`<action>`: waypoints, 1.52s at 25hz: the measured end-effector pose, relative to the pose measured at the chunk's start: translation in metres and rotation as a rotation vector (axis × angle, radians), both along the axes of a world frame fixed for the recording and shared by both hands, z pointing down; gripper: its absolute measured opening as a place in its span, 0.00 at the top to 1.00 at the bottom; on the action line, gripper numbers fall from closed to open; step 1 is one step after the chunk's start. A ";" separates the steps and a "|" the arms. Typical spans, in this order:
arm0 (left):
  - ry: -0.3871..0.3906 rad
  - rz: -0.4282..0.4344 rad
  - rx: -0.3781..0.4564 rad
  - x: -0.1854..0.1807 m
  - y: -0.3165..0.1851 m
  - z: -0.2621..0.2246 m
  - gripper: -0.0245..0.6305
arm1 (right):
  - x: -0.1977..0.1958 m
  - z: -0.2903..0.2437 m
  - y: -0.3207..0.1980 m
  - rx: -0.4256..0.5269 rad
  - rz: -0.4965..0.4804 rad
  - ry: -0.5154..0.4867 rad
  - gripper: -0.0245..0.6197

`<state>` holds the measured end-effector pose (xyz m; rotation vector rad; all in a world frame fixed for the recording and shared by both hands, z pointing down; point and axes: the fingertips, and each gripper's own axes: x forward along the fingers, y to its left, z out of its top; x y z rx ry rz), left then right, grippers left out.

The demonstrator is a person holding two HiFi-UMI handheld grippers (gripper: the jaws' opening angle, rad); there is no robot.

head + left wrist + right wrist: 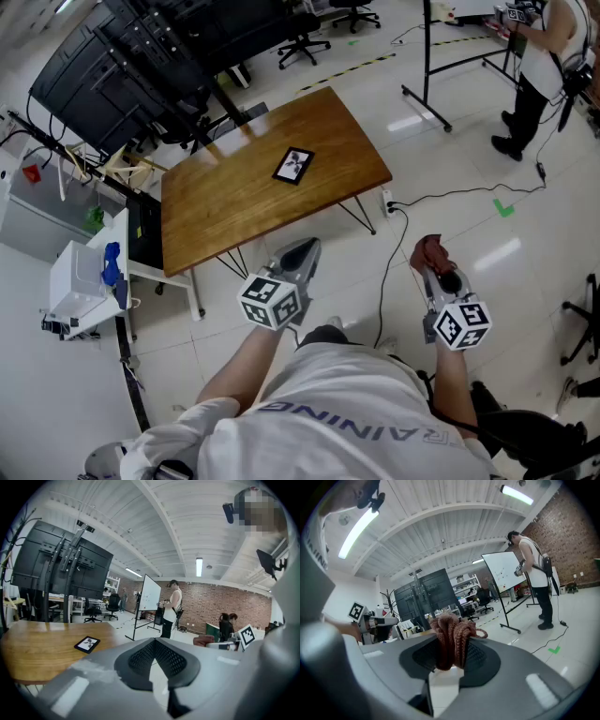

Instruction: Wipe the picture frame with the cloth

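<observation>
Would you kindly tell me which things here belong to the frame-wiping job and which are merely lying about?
For the job:
- picture frame, lying on the wooden table
- cloth, clamped in the right gripper

Just about:
- black screens
- office chair
- whiteboard
- white cabinet

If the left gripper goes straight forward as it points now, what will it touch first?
Probably nothing near: the left gripper aims just past the table, toward open floor and the far whiteboard stand. Depth is unclear.
</observation>
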<state>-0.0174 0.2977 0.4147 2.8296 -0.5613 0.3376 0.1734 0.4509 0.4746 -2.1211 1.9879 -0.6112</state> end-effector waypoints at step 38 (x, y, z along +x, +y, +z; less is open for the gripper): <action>0.097 -0.314 -0.137 -0.037 -0.309 0.057 0.95 | -0.019 -0.025 -0.414 -0.161 -0.421 0.159 0.78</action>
